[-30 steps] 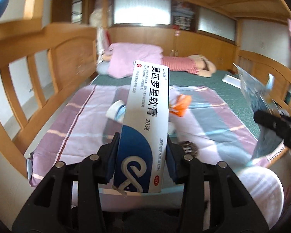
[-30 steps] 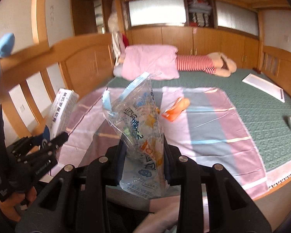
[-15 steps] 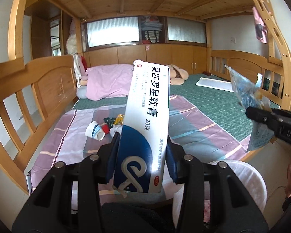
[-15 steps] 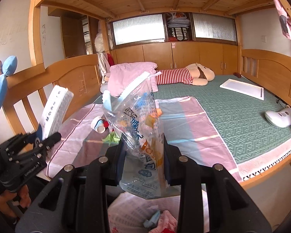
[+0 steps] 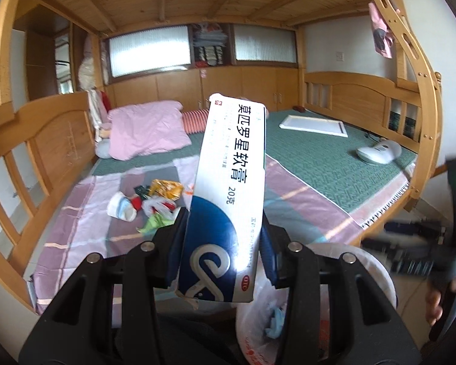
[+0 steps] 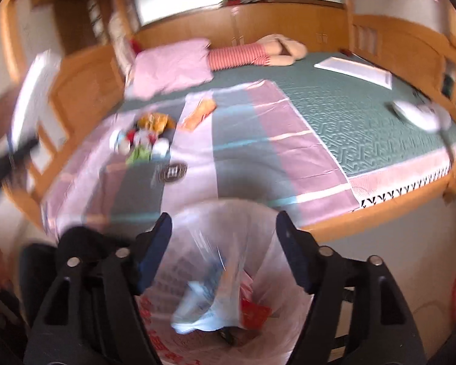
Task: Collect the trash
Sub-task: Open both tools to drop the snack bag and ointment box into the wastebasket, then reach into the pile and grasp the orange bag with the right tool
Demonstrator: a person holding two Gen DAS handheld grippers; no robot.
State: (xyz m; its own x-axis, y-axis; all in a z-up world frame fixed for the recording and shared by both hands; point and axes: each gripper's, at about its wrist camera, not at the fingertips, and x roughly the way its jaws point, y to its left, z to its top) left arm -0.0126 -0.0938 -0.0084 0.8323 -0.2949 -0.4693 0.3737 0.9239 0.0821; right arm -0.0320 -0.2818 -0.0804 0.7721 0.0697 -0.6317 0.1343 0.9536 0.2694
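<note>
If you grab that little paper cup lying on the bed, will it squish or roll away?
Probably both, a bit. The paper cup lies on its side on the striped sheet, so a nudge could set it rolling, though the soft bedding and the wrappers next to it would likely stop it soon. It looks thin and light, so a hard squeeze would likely crumple it.

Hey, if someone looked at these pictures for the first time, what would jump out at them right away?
First, the white and blue medicine box, clamped upright in the left hand-held gripper and filling the middle of its view. Next, the right hand-held gripper, whose jaws have just been opening, with nothing between them, above the trash bag, where a clear plastic wrapper now lies. Behind, a litter pile sits on the striped sheet.
</note>
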